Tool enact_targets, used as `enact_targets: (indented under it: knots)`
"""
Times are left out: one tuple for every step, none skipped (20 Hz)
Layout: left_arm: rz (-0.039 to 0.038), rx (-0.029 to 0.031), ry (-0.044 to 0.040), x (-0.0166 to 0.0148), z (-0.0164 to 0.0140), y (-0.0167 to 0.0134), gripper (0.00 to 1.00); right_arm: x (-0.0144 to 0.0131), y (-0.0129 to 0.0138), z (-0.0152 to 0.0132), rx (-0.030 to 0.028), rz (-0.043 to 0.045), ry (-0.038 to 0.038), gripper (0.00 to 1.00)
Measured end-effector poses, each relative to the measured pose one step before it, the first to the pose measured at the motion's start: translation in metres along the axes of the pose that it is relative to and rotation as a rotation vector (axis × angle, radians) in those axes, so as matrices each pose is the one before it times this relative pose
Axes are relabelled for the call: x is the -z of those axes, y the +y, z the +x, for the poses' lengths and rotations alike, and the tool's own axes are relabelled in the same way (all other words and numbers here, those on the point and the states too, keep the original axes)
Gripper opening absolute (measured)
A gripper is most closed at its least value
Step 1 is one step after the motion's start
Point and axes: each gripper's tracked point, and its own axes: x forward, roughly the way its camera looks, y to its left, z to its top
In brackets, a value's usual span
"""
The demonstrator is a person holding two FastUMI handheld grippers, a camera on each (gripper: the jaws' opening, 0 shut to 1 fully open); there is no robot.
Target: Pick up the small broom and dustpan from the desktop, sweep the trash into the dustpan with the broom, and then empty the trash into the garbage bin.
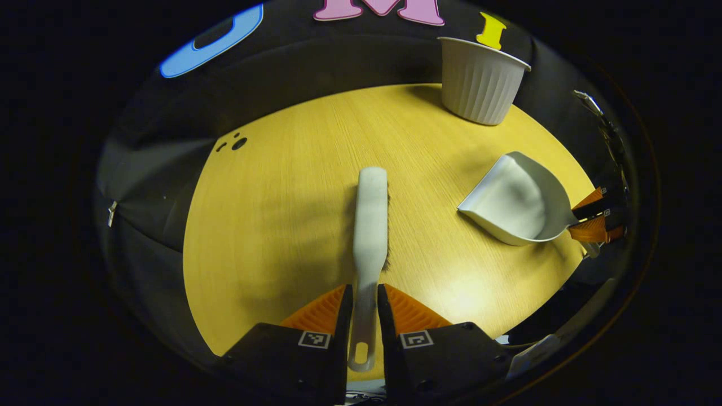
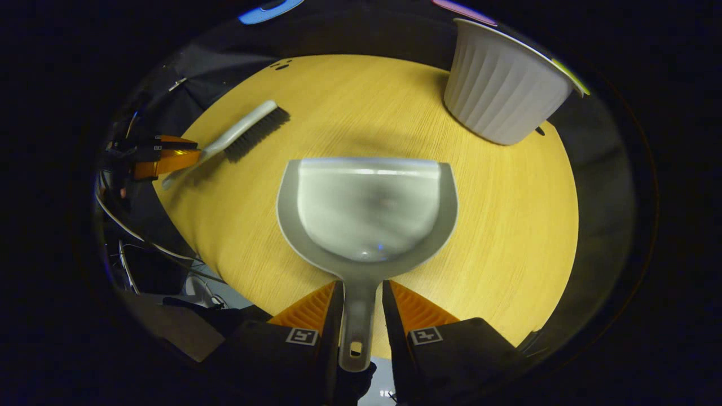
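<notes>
In the left gripper view my left gripper [image 1: 365,307] is shut on the handle of the small grey broom [image 1: 370,220], which points straight ahead over the round wooden table [image 1: 282,214], bristles on its right side. My right gripper [image 2: 361,304] is shut on the handle of the grey dustpan [image 2: 366,208], whose scoop looks bare inside. The dustpan [image 1: 516,200] also appears at the right of the left gripper view, held by the right gripper [image 1: 592,220]. In the right gripper view the broom [image 2: 242,135] and left gripper [image 2: 186,158] sit at the upper left. No trash is visible on the tabletop.
A white ribbed bin [image 1: 479,79] stands at the table's far edge, seen closer in the right gripper view as the bin [image 2: 502,90] at upper right. A few small dark marks [image 1: 237,144] lie near the table's far left rim. Cables [image 2: 141,237] hang off the table's left side.
</notes>
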Motion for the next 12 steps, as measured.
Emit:
enact_targets:
  knots:
    - [-0.01280, 0.00810, -0.03252, -0.00545, -0.00411, -0.00266, 0.30, -0.00900, 0.00103, -0.01370, -0.00348, 0.00519, -0.04508, 0.48]
    - [-0.01669, 0.01277, -0.03759, -0.00715, -0.00379, -0.00390, 0.30, -0.01052, 0.00086, -0.01433, -0.00215, -0.00064, -0.05027, 0.42]
    - [-0.01920, 0.01049, -0.04735, -0.00928, -0.00499, -0.00371, 0.30, -0.01108, 0.00174, -0.01440, 0.00084, -0.00368, -0.05350, 0.41]
    - [-0.02002, 0.01014, -0.05158, -0.01059, -0.00506, -0.00472, 0.30, -0.01461, 0.00277, -0.01195, -0.00084, 0.00066, -0.05855, 0.34]
    - [-0.02033, 0.00714, -0.05594, -0.01181, -0.00516, -0.00521, 0.30, -0.01421, 0.00346, -0.01115, -0.00257, 0.00192, -0.05794, 0.41]
    - [-0.01977, 0.00642, -0.05929, -0.01250, -0.00335, -0.00509, 0.30, -0.01346, 0.00339, -0.00953, 0.00157, 0.00337, -0.05531, 0.40]
    - [-0.01757, 0.00615, -0.06198, -0.01312, -0.00226, -0.00474, 0.30, -0.01303, 0.00235, -0.00850, 0.00323, 0.00468, -0.05183, 0.40]
    - [-0.01387, 0.00643, -0.06348, -0.01305, -0.00230, -0.00477, 0.30, -0.01209, 0.00124, -0.00652, 0.00784, 0.00388, -0.05174, 0.41]
    - [-0.01422, 0.00326, -0.06011, -0.01085, 0.00018, -0.00286, 0.30, -0.01272, 0.00094, -0.00721, 0.01191, 0.00178, -0.05386, 0.41]
    - [-0.01678, 0.00888, -0.05294, -0.00935, 0.00041, -0.00432, 0.30, -0.01078, -0.00003, -0.00460, 0.01243, -0.00029, -0.05047, 0.40]
    - [-0.01756, 0.01018, -0.04490, -0.00710, 0.00020, -0.00614, 0.31, -0.01028, 0.00075, -0.00351, 0.01524, -0.00410, -0.05755, 0.40]
    - [-0.01454, 0.00725, -0.04059, -0.00475, -0.00135, -0.00267, 0.32, -0.00756, 0.00188, -0.00078, 0.00150, -0.00649, -0.04072, 0.40]
